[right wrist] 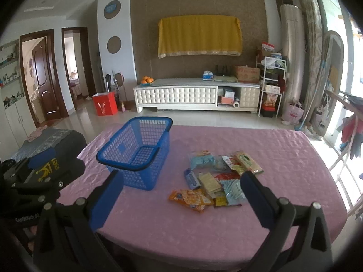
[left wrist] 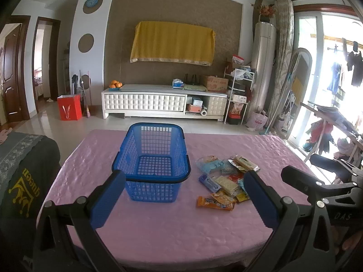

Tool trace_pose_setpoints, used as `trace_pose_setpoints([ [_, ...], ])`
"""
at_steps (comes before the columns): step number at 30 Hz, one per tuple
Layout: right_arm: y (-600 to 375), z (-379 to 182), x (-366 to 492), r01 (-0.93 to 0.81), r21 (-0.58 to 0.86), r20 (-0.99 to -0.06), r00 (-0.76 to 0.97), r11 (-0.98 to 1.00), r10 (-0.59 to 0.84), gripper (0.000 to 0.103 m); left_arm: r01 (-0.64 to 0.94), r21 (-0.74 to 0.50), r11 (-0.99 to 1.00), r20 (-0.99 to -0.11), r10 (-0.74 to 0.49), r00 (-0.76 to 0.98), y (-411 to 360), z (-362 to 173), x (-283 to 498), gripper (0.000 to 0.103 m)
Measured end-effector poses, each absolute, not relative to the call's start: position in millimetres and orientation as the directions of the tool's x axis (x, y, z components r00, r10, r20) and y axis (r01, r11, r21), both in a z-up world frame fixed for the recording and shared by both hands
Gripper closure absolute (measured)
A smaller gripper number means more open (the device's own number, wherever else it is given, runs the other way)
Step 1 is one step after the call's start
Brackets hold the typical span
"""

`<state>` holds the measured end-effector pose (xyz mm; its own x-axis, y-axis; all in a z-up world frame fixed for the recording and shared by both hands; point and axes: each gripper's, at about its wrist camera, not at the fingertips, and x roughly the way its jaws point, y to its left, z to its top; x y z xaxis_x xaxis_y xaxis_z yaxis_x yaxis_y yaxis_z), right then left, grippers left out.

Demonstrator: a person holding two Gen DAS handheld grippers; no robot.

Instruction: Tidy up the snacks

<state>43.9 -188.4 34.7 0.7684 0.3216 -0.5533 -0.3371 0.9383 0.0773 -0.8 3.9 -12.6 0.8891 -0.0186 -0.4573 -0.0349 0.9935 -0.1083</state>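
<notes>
A blue plastic lattice basket [left wrist: 151,162] with a dark-rimmed swing handle stands upright on the pink quilted cloth of the surface [left wrist: 158,226], and nothing lies inside it; its grid floor shows bare. Just to the right of the basket, apart from it, lies a loose heap of packaged snacks [left wrist: 223,179]: pale blue wrappers at the back, a cream cracker pack in the middle, an orange packet [right wrist: 189,200] at the near edge. The left tongs [left wrist: 185,198] hang above the near side of the surface, jaws spread wide and empty, the basket between them. The right tongs [right wrist: 181,198] are likewise wide open and hold nothing, framing the heap. Left of the basket, a dark cloth with a yellow crown print [left wrist: 21,188] drapes off the surface edge.
</notes>
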Motion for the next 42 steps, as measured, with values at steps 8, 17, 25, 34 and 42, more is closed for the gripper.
trace_pose_setpoints([
  [8, -188.0, 34.5, 43.8, -0.337, 0.080, -0.554, 0.767, 0.938, 0.323, 0.000, -0.032, -0.114, 0.993, -0.464, -0.025, 0.885, 6.8, -11.7, -0.7, 0.000],
  [17, -187.8, 32.6, 43.3, -0.342, 0.078, -0.552, 0.767, 0.936, 0.327, 0.000, -0.035, -0.118, 0.992, -0.466, -0.024, 0.884, 8.1, -12.8, -1.1, 0.000],
  [25, -187.3, 32.1, 45.8, -0.346, 0.080, -0.556, 0.763, 0.935, 0.330, 0.000, -0.035, -0.117, 0.993, -0.468, -0.024, 0.884, 8.4, -13.2, -0.7, 0.000],
  [34, -194.1, 39.5, 51.2, -0.336, 0.092, -0.546, 0.770, 0.937, 0.330, 0.000, 0.002, -0.109, 0.994, -0.456, -0.052, 0.888, 2.0, -2.4, 7.2, 0.000],
  [42, -212.7, 52.9, 72.5, -0.306, 0.093, -0.532, 0.789, 0.947, 0.307, 0.000, 0.038, -0.116, 0.993, -0.460, -0.088, 0.884, -15.6, 6.1, 36.9, 0.000],
])
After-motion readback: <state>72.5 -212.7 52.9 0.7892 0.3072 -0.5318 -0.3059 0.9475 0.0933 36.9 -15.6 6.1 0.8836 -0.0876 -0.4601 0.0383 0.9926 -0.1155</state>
